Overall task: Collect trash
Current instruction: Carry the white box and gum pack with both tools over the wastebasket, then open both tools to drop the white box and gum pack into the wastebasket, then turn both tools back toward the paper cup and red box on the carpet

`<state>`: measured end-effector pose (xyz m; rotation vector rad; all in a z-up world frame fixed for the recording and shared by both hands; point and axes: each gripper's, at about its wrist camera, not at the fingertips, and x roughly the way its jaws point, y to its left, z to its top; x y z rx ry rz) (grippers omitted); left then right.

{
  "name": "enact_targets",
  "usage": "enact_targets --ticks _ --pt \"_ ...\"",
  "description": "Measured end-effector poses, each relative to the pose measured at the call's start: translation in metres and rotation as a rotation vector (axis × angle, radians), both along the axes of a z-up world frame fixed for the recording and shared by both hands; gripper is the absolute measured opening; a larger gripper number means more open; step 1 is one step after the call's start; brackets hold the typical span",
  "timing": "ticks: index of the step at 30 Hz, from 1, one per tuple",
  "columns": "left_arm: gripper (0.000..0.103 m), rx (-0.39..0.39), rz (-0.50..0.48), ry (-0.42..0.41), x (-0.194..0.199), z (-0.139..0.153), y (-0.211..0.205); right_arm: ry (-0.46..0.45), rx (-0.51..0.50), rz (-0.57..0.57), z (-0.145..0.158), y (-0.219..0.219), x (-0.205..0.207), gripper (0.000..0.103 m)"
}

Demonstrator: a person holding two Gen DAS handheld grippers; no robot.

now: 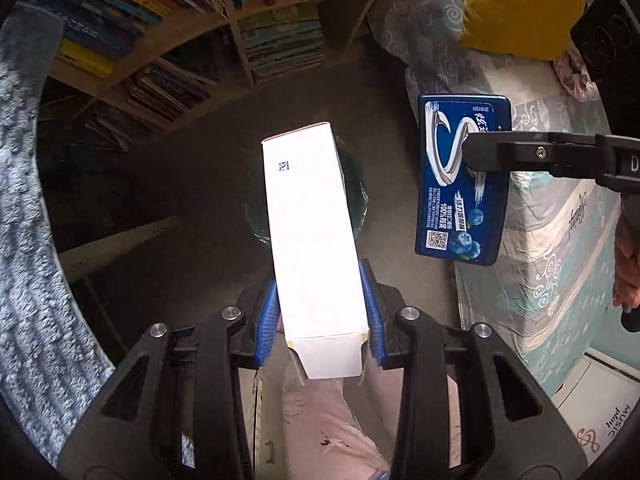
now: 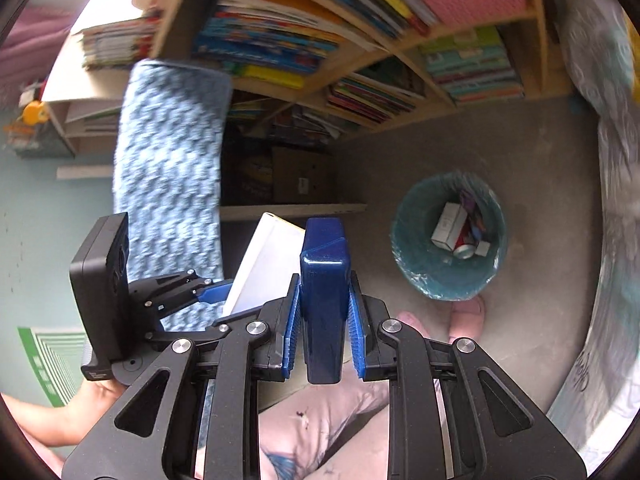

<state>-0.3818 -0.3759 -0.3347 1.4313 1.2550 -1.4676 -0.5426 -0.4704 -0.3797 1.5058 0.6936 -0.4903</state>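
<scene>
A white carton (image 1: pixel 310 236) is clamped between the blue pads of the left gripper (image 1: pixel 323 312) at lower centre. A blue gum tin (image 2: pixel 324 300) is pinched edge-on by the right gripper (image 2: pixel 324 334). At right of centre, a teal bin (image 2: pixel 448 236) holding boxes and a can is seen on the grey floor (image 2: pixel 540 288).

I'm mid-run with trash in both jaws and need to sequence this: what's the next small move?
Probably open the left gripper first. Its white box already hangs over the teal bin, which shows dark behind the box in the left wrist view. The right gripper, shut on the blue gum box, sits off to the bin's side, so it should shift over afterwards.
</scene>
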Motion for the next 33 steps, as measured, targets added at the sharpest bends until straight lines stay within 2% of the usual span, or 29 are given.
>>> enact_targets --ticks 2,3,4,5,6,10,16,22,24,27,33 --pt "0.038 0.013 -0.033 -0.004 -0.005 -0.018 -0.001 -0.002 0.009 -0.013 -0.021 0.001 -0.001 0.025" --pt "0.037 0.014 -0.047 -0.010 -0.007 -0.026 -0.002 -0.001 0.019 -0.016 -0.028 0.001 -0.002 0.029" --pt "0.047 0.021 -0.056 -0.020 -0.008 -0.034 -0.003 -0.009 0.036 -0.026 -0.039 0.001 -0.002 0.037" --pt "0.064 0.032 -0.059 -0.035 -0.009 -0.044 -0.004 -0.008 0.042 -0.037 -0.046 0.001 -0.003 0.040" --pt "0.069 0.047 -0.062 -0.039 -0.010 -0.053 -0.003 0.000 0.047 -0.046 -0.052 0.001 -0.004 0.045" --pt "0.070 0.070 -0.071 -0.067 -0.010 -0.064 -0.002 -0.004 0.063 -0.093 -0.062 0.001 -0.012 0.052" --pt "0.070 0.043 -0.057 -0.065 -0.003 -0.046 0.003 -0.010 0.042 -0.083 -0.046 0.002 -0.017 0.053" --pt "0.073 -0.024 0.004 -0.056 0.017 -0.003 0.007 -0.026 0.002 -0.038 -0.009 0.001 -0.009 0.058" --pt "0.076 -0.063 0.038 -0.047 0.028 0.019 0.011 -0.037 -0.010 -0.017 0.006 0.000 -0.003 0.058" --pt "0.082 -0.128 0.083 -0.065 0.048 0.055 0.017 -0.047 -0.048 0.027 0.034 0.001 0.010 0.067" --pt "0.088 -0.257 0.176 -0.130 0.097 0.129 0.037 -0.092 -0.126 0.115 0.093 0.003 0.049 0.070"
